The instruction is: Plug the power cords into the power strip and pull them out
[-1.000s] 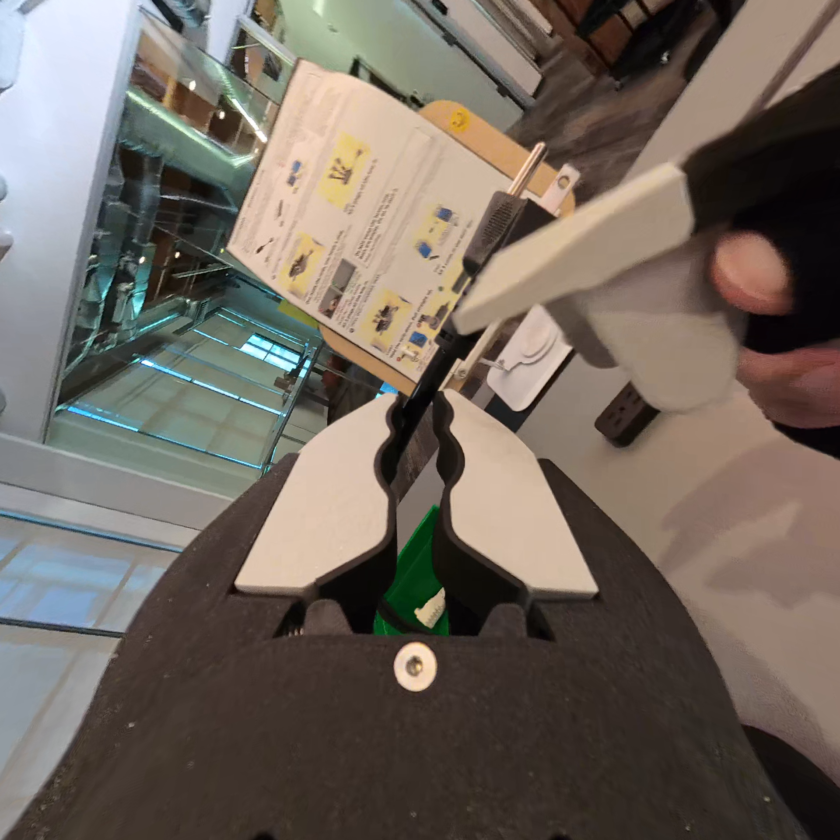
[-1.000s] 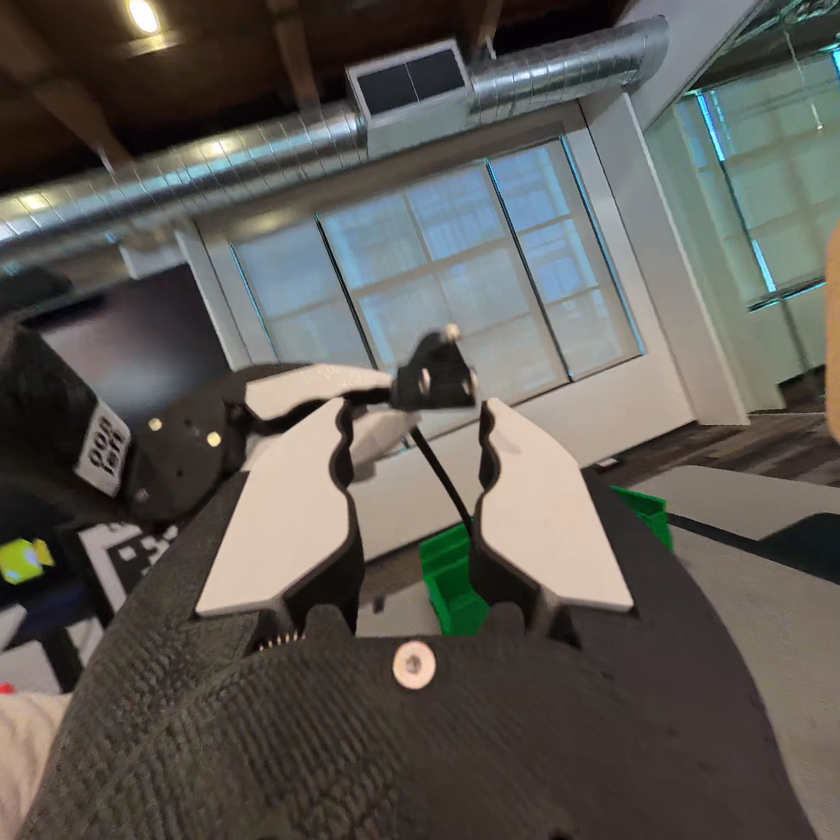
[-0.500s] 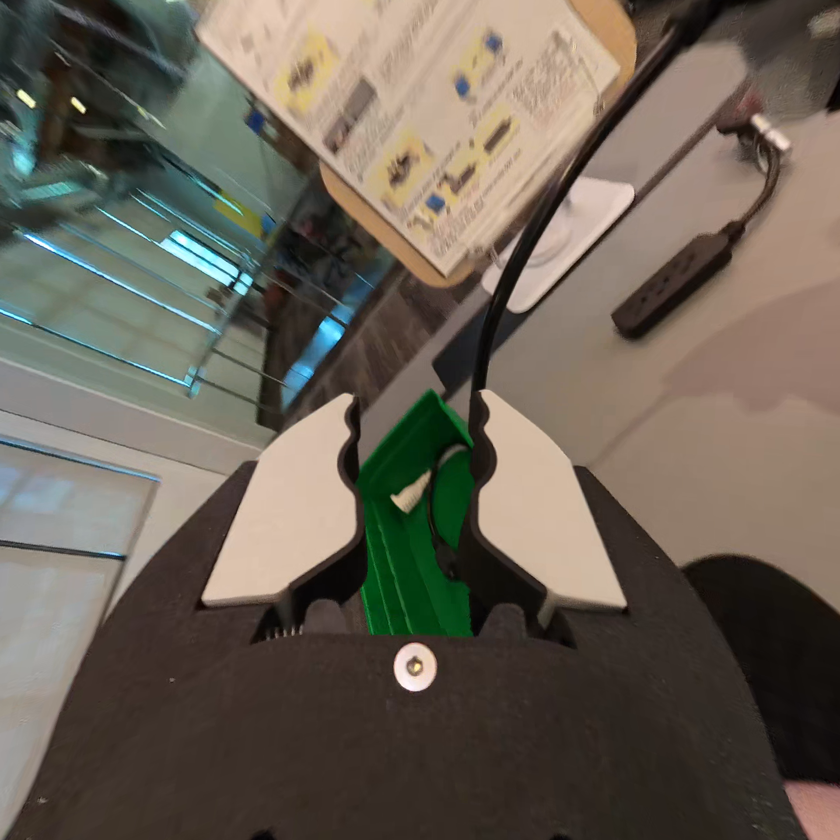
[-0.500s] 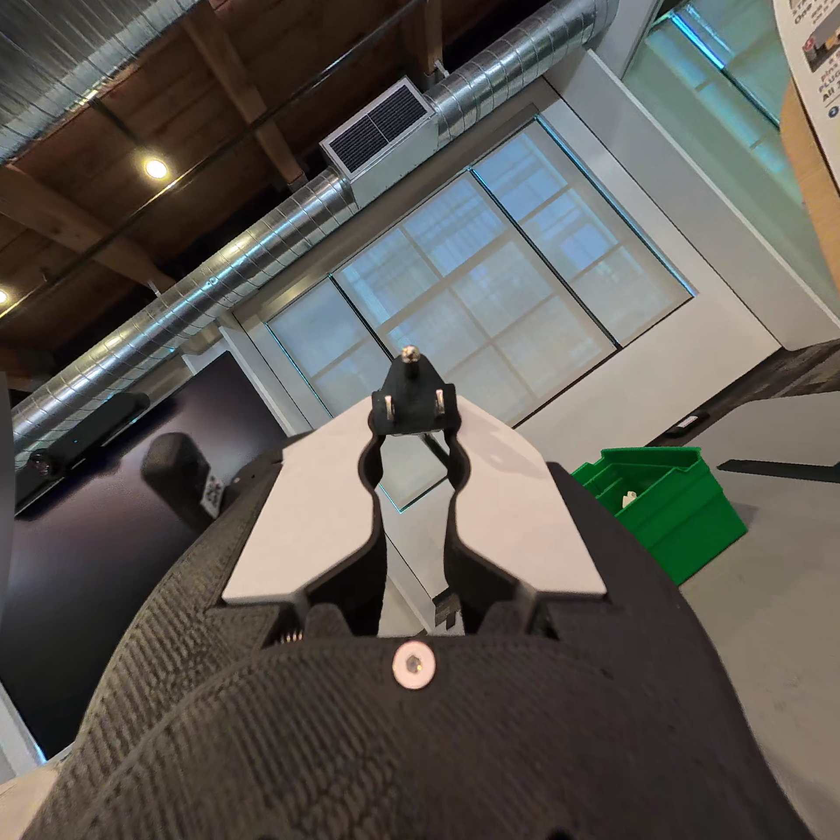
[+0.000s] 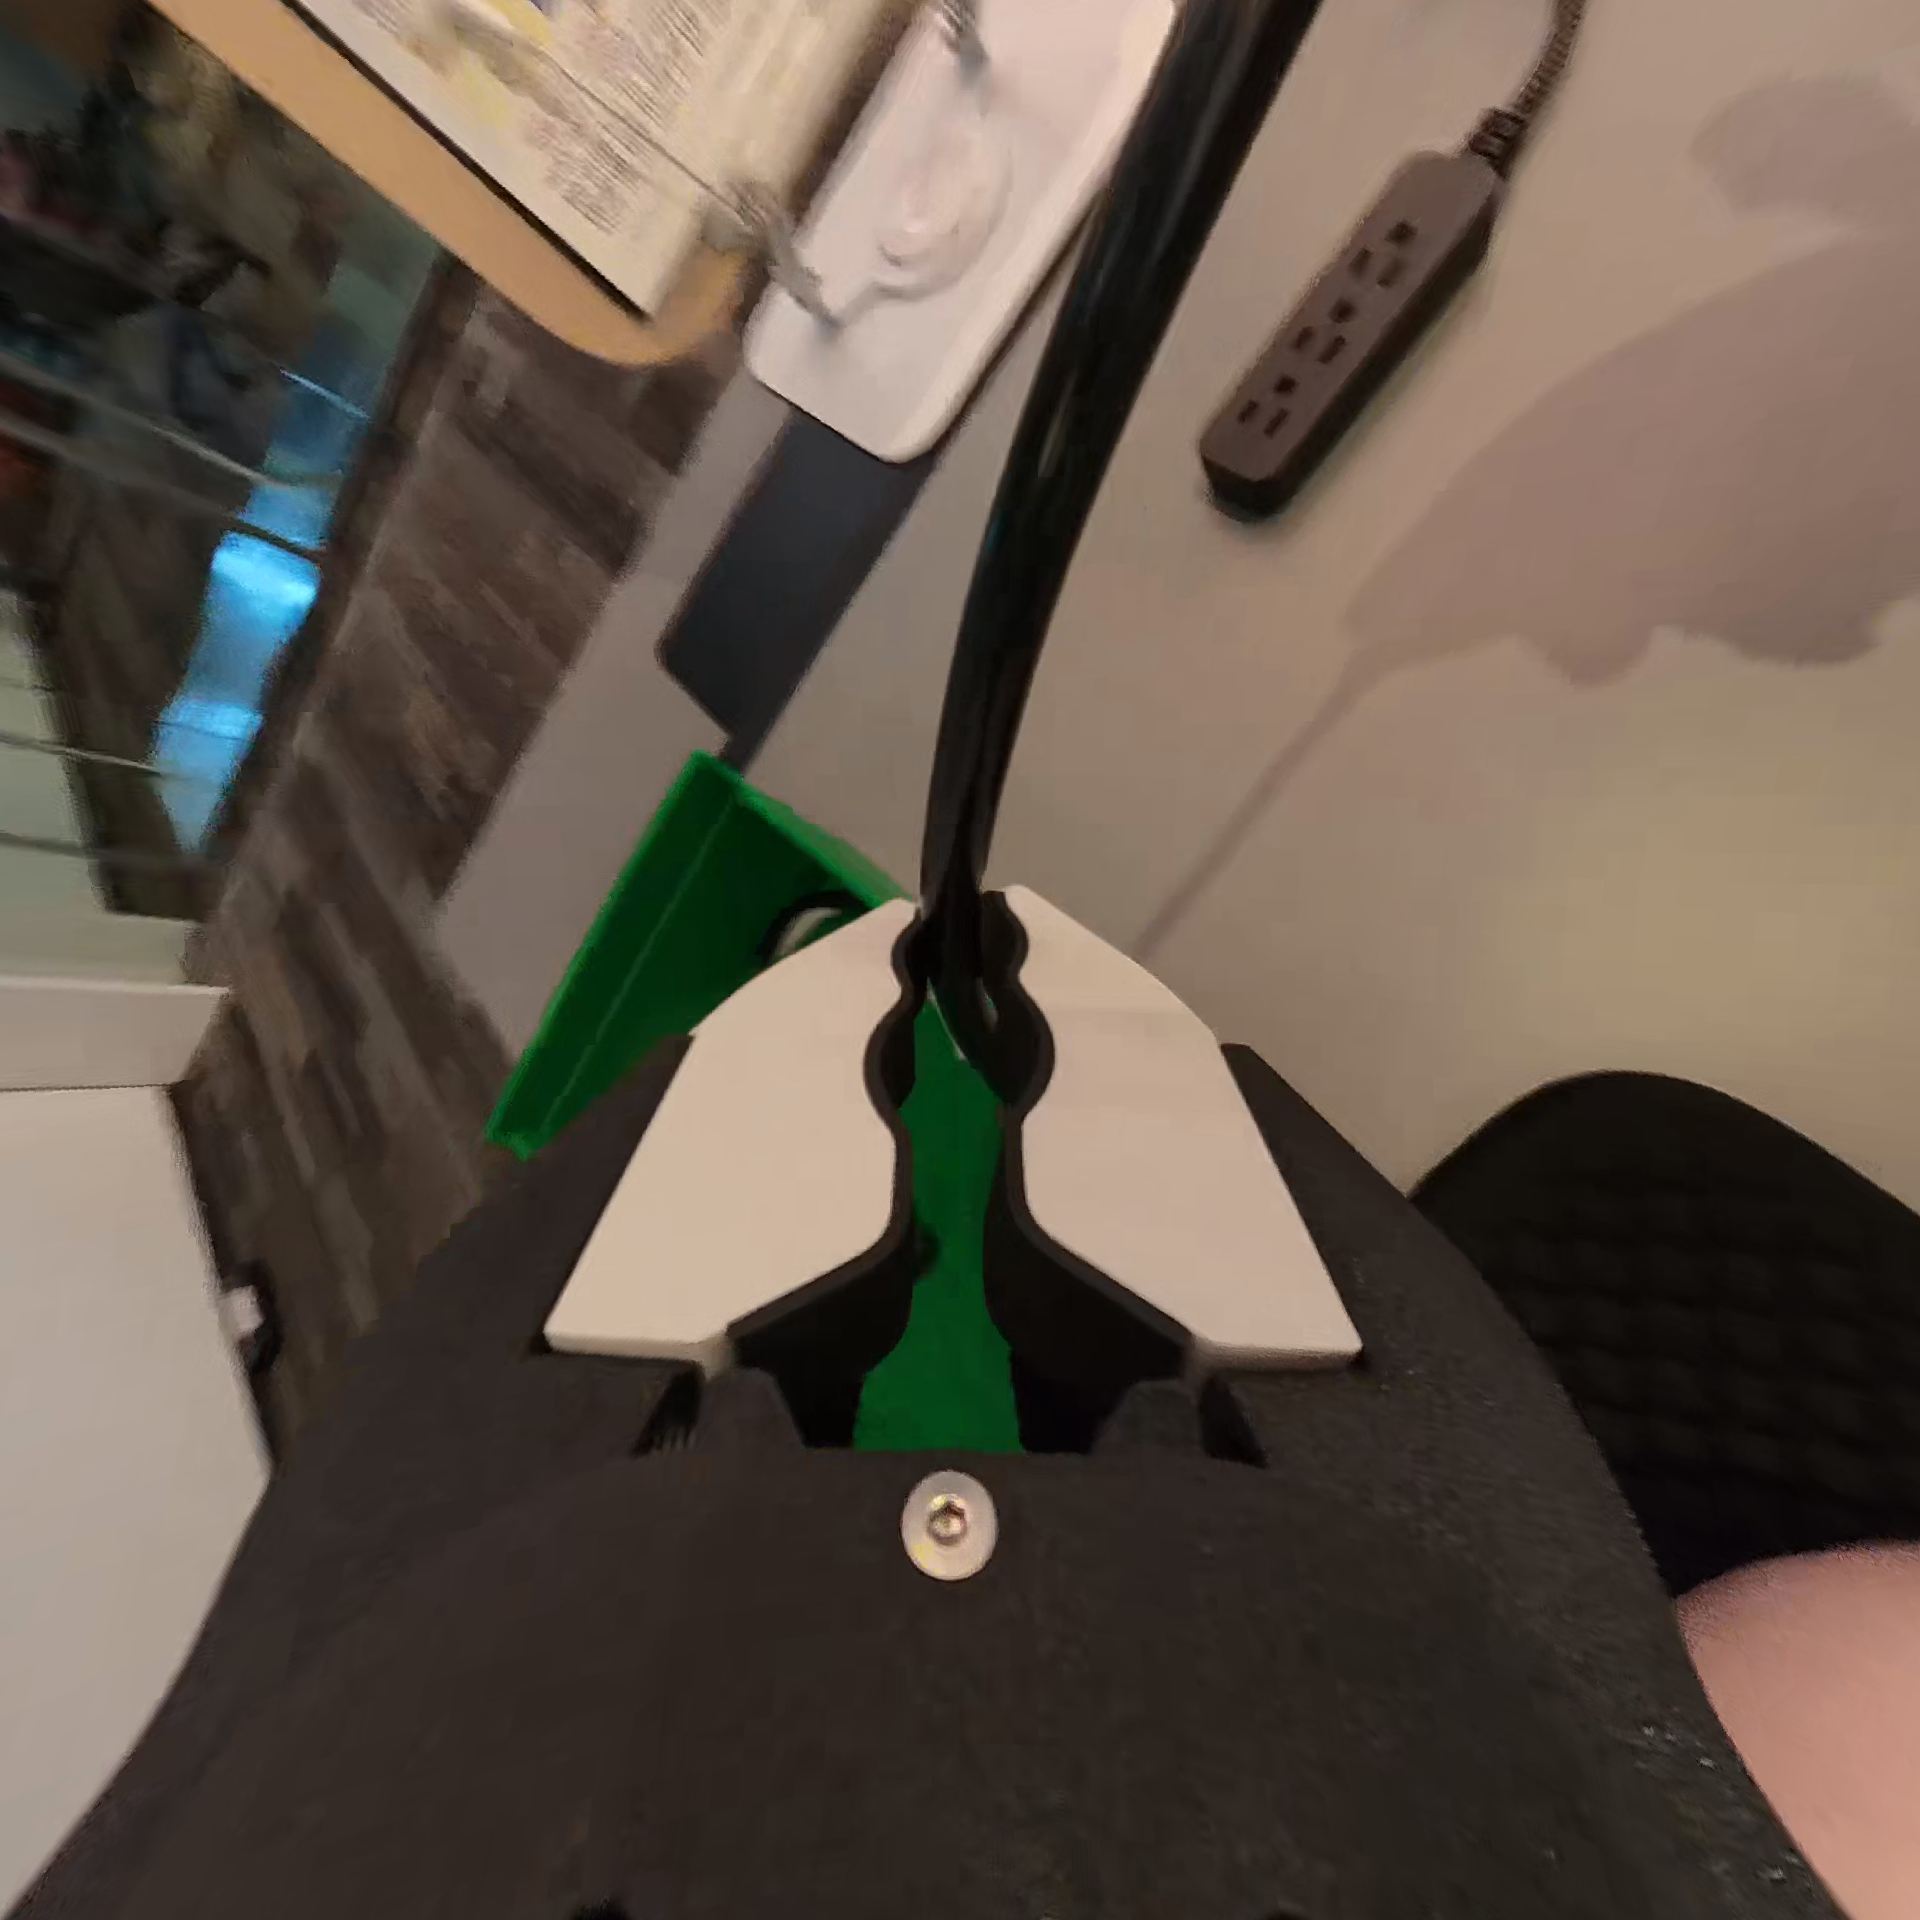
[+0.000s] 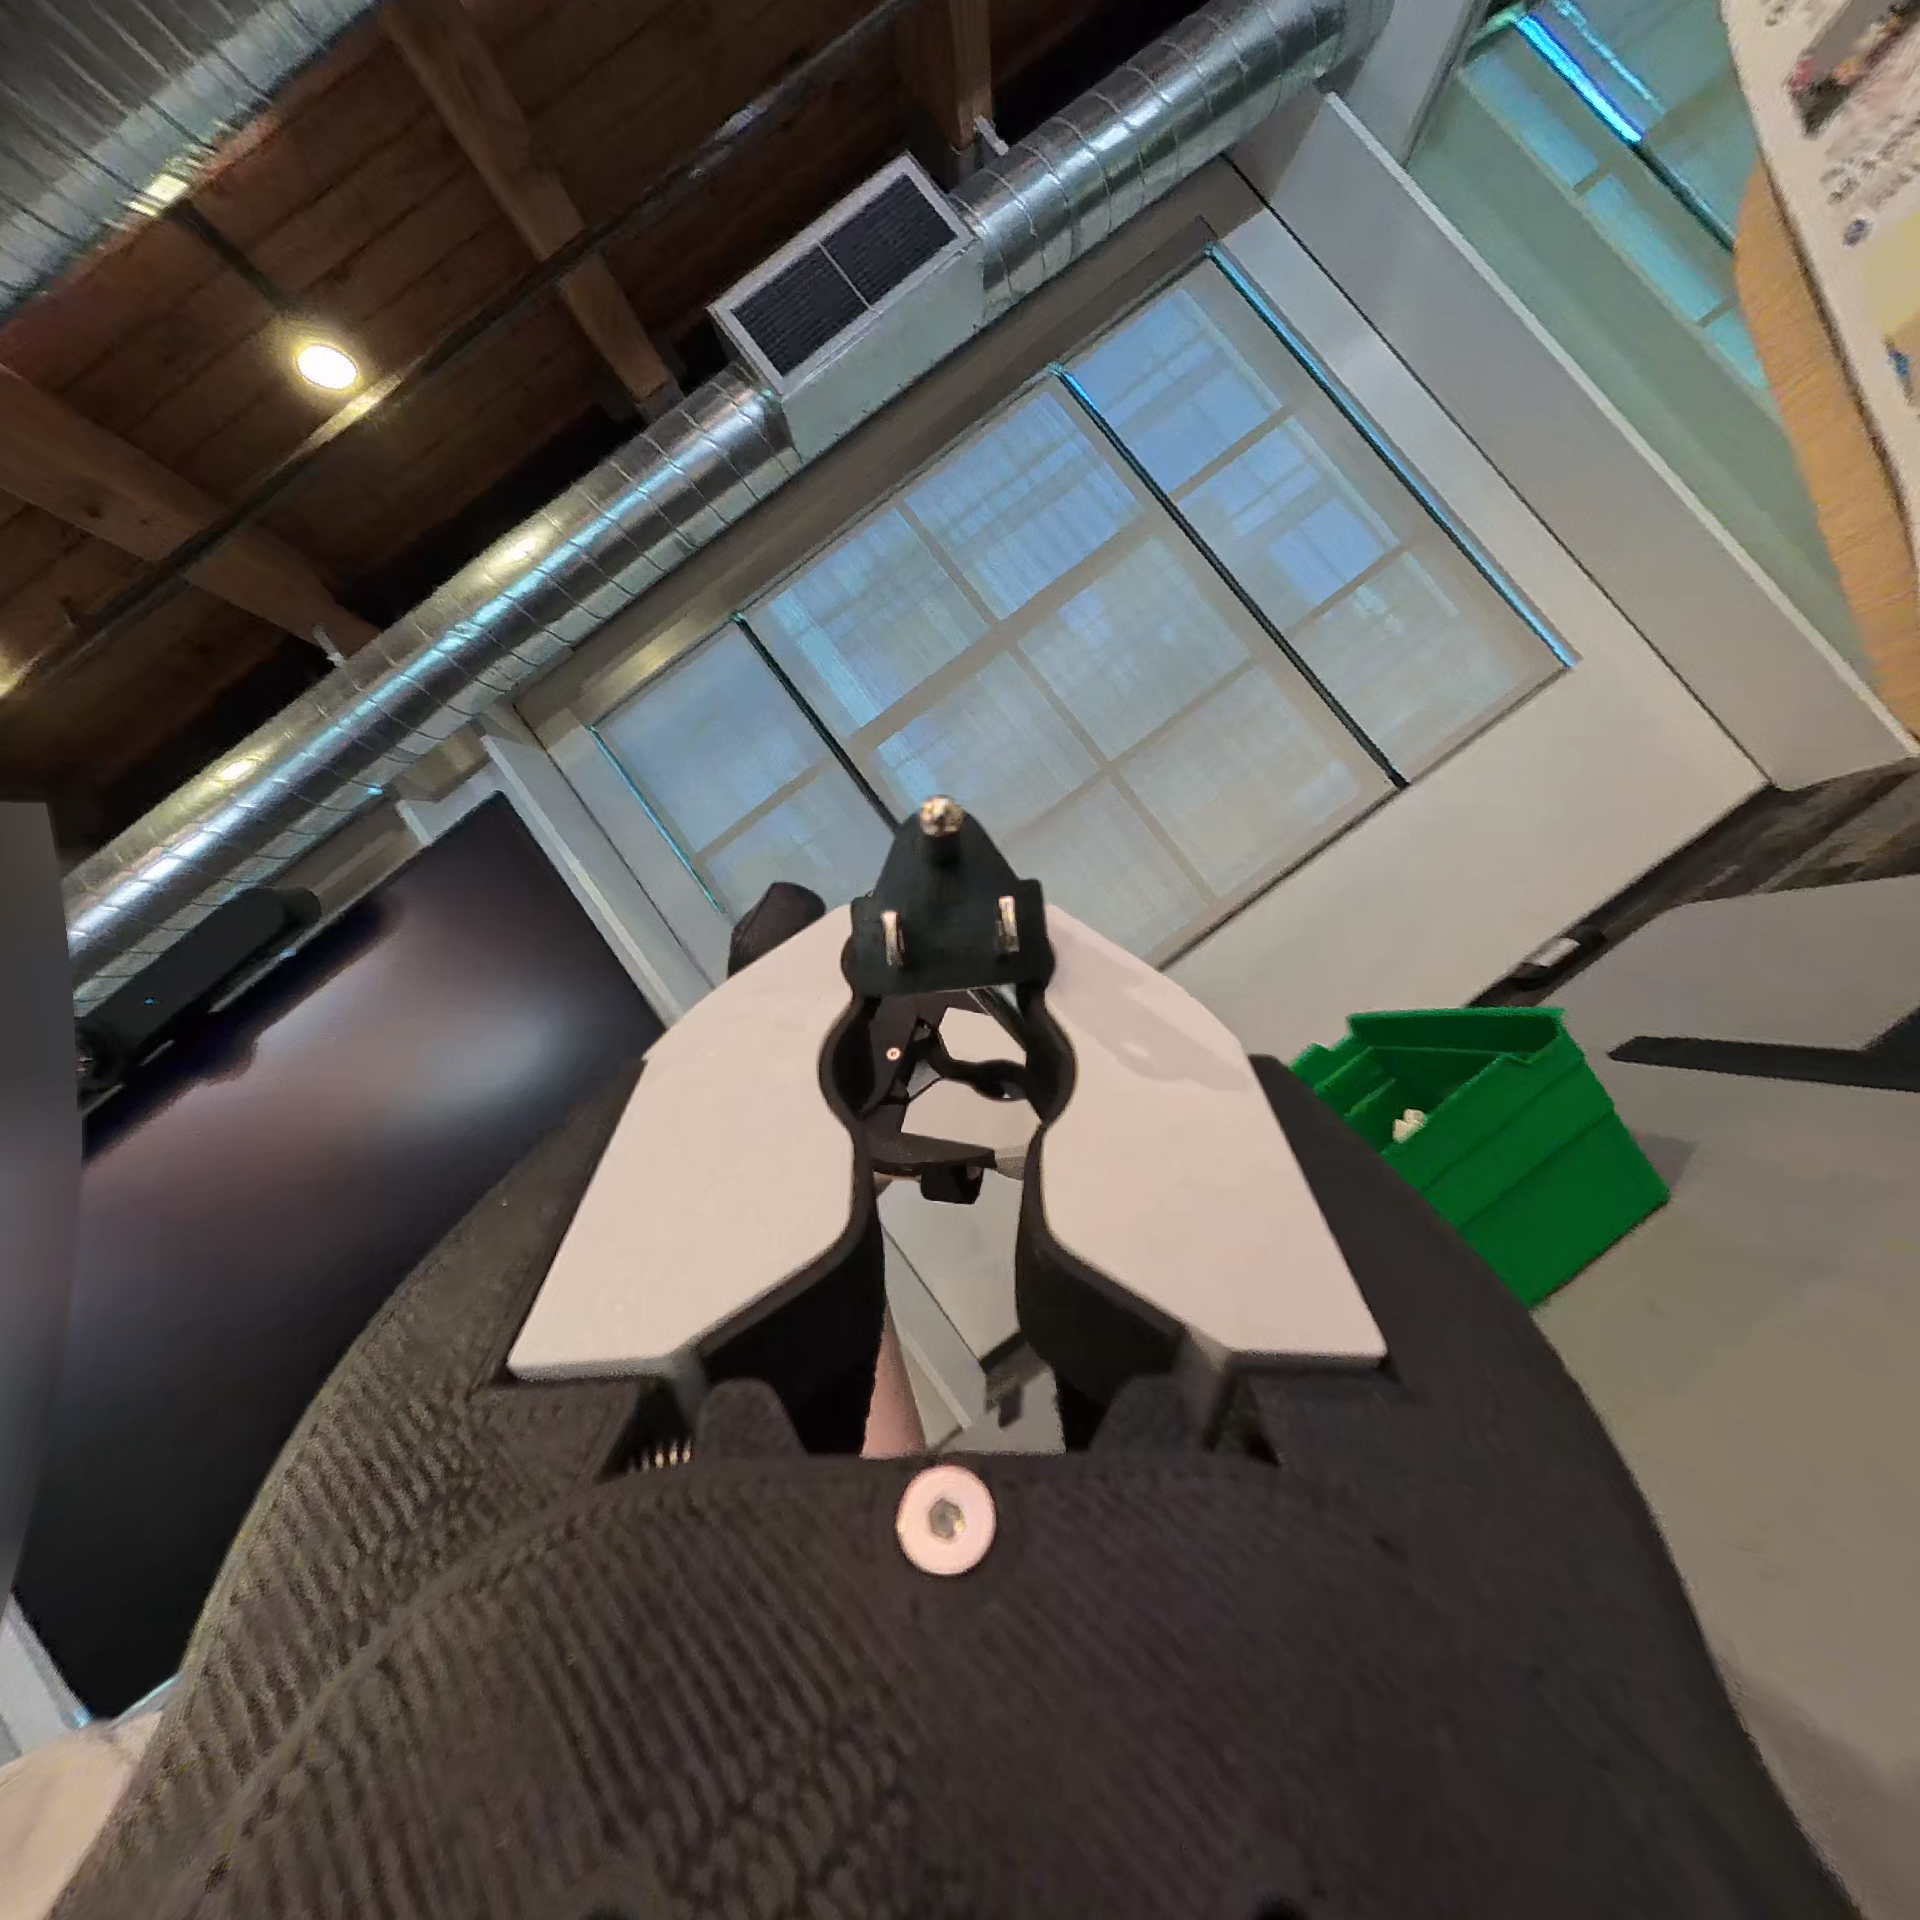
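Step in hand: carrying the plug to the power strip, nothing inserted yet.

Right hand-held gripper (image 6: 948,961) is clamped on the black plug (image 6: 943,925), prongs pointing forward and up toward the window, away from the surface. Left hand-held gripper (image 5: 961,930) is pinched shut on the black cord (image 5: 1049,436) near its fingertips; the cord arcs up out of frame.

Power strip (image 5: 1351,322) lies flat on the pale surface (image 5: 1558,831), well apart from both grippers, its outlets facing up and all of them empty as far as I can see.

Next move, my read: tip the right gripper down so the prongs face the strip, line up with an outlet, push straight in. Left should feed slack so the cord doesn't drag the plug off line.

Room: open surface around the strip. Green bin (image 5: 675,935) sits near the surface edge just beyond the left gripper, a white stand (image 5: 904,270) beside the strip. Left view is blurred, so outlet orientation is hard to read.
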Tool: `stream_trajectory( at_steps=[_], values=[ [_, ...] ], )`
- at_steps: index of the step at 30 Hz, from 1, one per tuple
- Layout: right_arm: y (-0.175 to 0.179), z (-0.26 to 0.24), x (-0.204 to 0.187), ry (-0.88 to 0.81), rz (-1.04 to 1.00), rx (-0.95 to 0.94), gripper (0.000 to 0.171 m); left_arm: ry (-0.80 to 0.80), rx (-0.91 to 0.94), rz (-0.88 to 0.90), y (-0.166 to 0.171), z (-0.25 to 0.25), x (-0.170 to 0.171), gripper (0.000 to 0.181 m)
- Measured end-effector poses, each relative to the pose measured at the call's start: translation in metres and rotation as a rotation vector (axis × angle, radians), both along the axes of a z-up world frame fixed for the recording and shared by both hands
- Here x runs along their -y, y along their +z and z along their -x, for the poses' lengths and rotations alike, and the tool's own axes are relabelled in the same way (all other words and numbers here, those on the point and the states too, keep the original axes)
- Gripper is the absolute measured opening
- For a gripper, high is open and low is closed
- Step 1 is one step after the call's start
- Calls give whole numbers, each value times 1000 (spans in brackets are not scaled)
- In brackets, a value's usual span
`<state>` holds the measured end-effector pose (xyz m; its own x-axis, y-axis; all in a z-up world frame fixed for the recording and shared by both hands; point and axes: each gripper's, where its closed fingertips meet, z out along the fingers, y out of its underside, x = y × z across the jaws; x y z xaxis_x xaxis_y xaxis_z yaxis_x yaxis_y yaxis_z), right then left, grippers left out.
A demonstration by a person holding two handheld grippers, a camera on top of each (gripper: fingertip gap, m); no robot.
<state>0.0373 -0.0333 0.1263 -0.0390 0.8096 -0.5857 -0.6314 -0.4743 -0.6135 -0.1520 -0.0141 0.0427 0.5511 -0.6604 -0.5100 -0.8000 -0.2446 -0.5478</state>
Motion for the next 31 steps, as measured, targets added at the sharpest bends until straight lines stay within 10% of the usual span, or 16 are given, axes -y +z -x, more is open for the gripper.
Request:
stream_trajectory(
  at_steps=[1,6,11,17,24,31],
  values=[
    [9,-3,5,14,-28,-36,25,8,-5,-92,19,-3,7,10],
    [69,-60,34,-26,-237,-185,26,-152,142,-422,92,-76,60,10],
    [80,-135,13,-116,-205,-128,25,-500,181,-94,26,-193,69,25],
    [33,-151,-7,-194,-259,385,25,-495,320,-26,3,-237,28,61],
    [-31,-109,-41,-427,-368,1006,25,-336,667,-157,62,-229,14,56],
    [-69,-48,-37,-398,-514,1262,25,-250,650,-188,51,-234,1,47]
  ],
)
